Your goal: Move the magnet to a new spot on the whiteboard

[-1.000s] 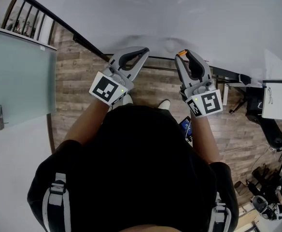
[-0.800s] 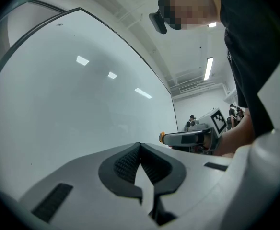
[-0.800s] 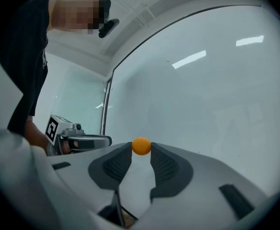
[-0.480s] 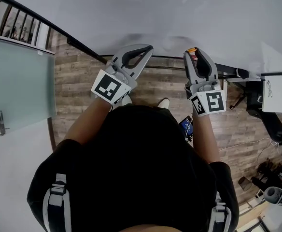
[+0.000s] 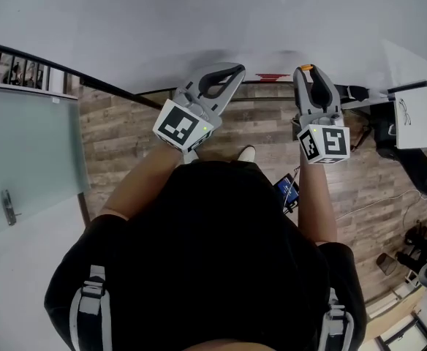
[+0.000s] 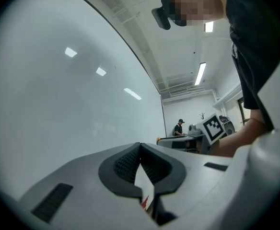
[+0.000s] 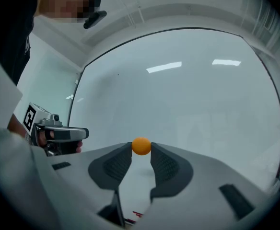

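The whiteboard [image 5: 199, 13] fills the top of the head view and stands just ahead of both grippers. A small round orange magnet [image 7: 141, 146] sits pinched between the tips of my right gripper [image 7: 141, 148], which is shut on it. In the head view the magnet [image 5: 306, 67] shows at the tip of the right gripper [image 5: 306, 71], close to the board's lower edge. My left gripper [image 5: 230, 72] is level with it to the left. Its jaws meet in the left gripper view, so the left gripper [image 6: 140, 146] is shut with nothing in it, facing the whiteboard [image 6: 58, 104].
A frosted glass door [image 5: 23, 145] stands at the left over the wood floor [image 5: 118, 130]. Red marks [image 5: 272, 76] lie along the board's bottom edge. A second white board [image 5: 418, 115] and dark equipment [image 5: 418, 174] are at the right. A distant person [image 6: 179, 127] stands across the room.
Both grippers have drifted right and a little up along the board's lower edge. The right gripper still holds the orange magnet. The left gripper stays shut.
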Demonstrator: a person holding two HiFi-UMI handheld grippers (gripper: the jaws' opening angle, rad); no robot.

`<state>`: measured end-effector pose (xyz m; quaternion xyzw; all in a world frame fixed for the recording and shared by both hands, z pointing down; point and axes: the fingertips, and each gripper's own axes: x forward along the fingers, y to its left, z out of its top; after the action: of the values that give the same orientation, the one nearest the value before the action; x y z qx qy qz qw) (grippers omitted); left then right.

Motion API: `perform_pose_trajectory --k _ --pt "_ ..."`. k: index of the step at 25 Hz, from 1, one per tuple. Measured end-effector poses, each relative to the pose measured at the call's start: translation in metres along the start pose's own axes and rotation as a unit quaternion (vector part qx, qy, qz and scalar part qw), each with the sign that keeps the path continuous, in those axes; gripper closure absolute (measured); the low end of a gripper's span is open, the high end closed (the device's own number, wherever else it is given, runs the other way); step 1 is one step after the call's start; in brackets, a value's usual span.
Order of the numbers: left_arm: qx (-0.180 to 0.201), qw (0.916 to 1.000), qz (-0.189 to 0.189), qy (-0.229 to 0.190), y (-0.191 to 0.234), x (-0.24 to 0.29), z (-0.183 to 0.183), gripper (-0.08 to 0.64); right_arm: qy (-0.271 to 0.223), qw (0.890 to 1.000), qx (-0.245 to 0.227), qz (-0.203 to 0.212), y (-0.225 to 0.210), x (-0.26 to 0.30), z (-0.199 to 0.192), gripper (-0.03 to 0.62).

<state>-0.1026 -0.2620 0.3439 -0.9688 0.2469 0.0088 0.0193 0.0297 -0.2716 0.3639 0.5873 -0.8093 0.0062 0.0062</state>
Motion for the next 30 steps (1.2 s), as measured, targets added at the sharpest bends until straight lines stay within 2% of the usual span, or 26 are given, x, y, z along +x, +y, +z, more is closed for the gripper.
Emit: perform_pose_trajectory --k 10,18,30 --pt "0.006 0.9998 -0.017 -0.001 -0.044 0.072 -0.016 0.557 0.017 0.999 -0.007 -0.03 -0.072 -0.022 -0.014 0.472" --pt "0.013 0.9999 -0.01 0.005 -0.064 0.129 -0.026 0.557 0.036 0.998 -0.003 -0.054 -0.141 -0.021 -0.036 0.472" --pt "0.013 0.9998 -0.003 0.014 -0.068 0.17 -0.038 0.557 0.046 0.997 0.004 -0.066 -0.186 -0.008 -0.05 0.472"
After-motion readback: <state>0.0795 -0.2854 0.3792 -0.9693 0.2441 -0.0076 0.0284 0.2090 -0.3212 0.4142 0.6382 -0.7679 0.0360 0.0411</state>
